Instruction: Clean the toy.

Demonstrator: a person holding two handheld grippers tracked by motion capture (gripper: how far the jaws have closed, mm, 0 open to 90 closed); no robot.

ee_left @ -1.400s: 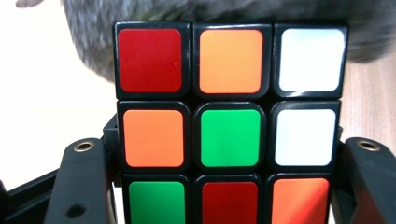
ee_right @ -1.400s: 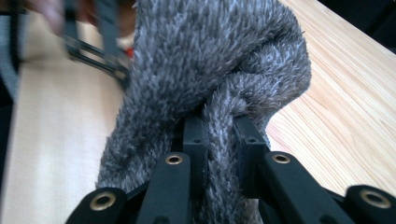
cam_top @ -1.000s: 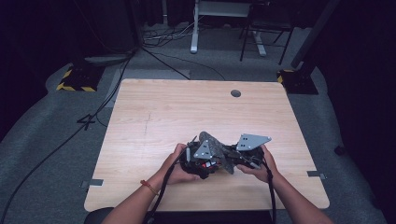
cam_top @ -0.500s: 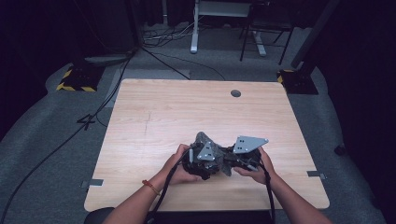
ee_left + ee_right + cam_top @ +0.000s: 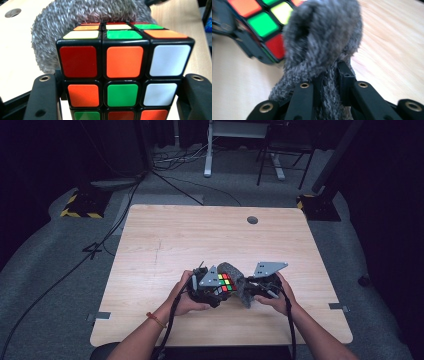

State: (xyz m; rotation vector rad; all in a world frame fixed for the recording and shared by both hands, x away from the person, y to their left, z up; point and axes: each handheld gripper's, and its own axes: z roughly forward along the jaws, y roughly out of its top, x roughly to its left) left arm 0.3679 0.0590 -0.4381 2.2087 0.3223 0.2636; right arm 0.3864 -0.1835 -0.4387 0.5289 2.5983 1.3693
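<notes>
We work at the near edge of the table. Our right gripper pinches a grey fuzzy cloth tight, pressing it against the puzzle cube, which our left gripper clamps between its jaws just above the tabletop.

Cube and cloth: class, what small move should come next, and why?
Probably rub the cloth across the cube. The left gripper clamps the cube, the right gripper pinches the cloth, and the cloth already sits against the cube's far side.
</notes>
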